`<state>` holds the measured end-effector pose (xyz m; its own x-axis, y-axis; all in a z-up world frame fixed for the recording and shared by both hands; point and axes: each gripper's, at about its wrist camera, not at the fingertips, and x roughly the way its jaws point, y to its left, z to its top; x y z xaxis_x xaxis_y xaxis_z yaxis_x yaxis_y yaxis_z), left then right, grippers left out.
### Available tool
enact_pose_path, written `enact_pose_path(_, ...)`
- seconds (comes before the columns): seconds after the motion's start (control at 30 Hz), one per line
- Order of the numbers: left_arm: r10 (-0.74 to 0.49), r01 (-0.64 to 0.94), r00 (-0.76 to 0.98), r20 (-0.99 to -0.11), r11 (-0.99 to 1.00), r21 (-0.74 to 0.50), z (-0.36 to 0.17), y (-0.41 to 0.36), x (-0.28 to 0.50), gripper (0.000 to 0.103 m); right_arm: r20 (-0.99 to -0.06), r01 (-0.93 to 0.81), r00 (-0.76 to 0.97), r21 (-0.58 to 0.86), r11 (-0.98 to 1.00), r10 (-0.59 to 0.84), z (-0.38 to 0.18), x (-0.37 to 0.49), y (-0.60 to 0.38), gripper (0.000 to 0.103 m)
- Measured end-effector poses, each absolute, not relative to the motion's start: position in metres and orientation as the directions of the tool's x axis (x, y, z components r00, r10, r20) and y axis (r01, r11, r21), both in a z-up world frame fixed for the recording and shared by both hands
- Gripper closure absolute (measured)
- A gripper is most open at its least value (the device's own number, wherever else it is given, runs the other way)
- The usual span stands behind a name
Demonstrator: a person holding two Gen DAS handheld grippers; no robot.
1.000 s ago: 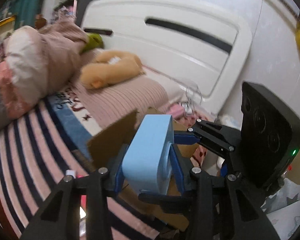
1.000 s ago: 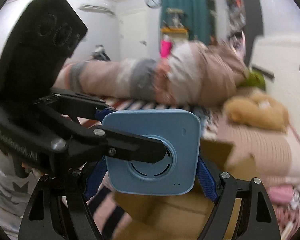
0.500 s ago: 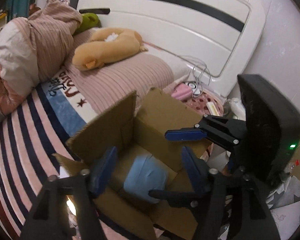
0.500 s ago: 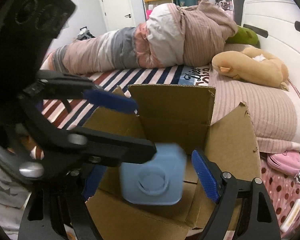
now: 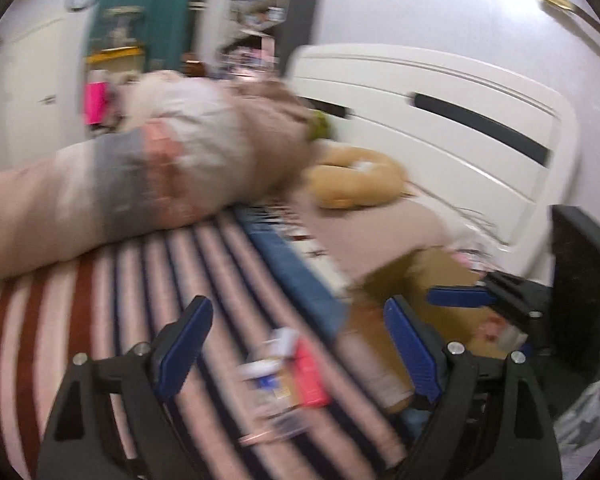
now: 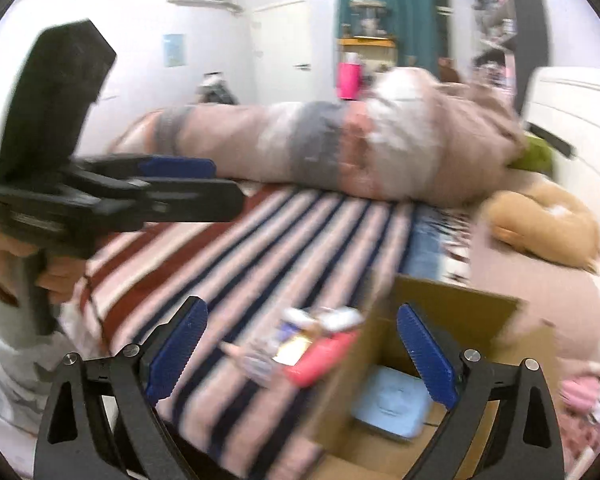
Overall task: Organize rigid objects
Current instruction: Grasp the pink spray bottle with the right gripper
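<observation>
The light blue square device lies inside the open cardboard box on the bed. The box also shows, blurred, in the left wrist view. Several small items, among them a pink-red one, lie on the striped blanket left of the box; they also show in the left wrist view. My left gripper is open and empty above those items. My right gripper is open and empty, over the items and the box's left wall. The left gripper also appears in the right wrist view.
A rolled duvet lies across the far side of the striped blanket. A tan plush toy rests on the pink pillow by the white headboard. Small pink things lie right of the box.
Both grippers let go of the blue device; it dropped into the box. Both views have since swung left, toward the small items on the blanket. Both grippers now stand wide open.
</observation>
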<state>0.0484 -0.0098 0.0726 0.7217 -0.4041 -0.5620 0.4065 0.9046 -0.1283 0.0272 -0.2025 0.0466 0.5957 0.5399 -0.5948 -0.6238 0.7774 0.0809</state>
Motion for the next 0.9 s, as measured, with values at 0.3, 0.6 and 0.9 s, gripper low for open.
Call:
enact_pose_path(0.3, -0.235, 0.176, 0.769, -0.595, 0.972, -0.157, 0.001, 0.089, 0.016, 0.017, -0.696, -0.685, 0.393, 0.214, 0.696, 0.6, -0.029, 0.039, -0.109, 0.008)
enact_pose_path(0.6, -0.271, 0.15, 0.711, -0.648, 0.96, -0.236, -0.048, 0.092, 0.013, 0.017, -0.777, -0.411, 0.507, 0.163, 0.897, 0.374, -0.103, 0.093, -0.142, 0.012)
enact_pose_path(0.9, -0.261, 0.157, 0.708, -0.656, 0.964, -0.215, -0.044, 0.078, 0.018, 0.017, -0.786, -0.33, 0.536, 0.141, 0.933, 0.308, -0.112, 0.127, -0.174, 0.025)
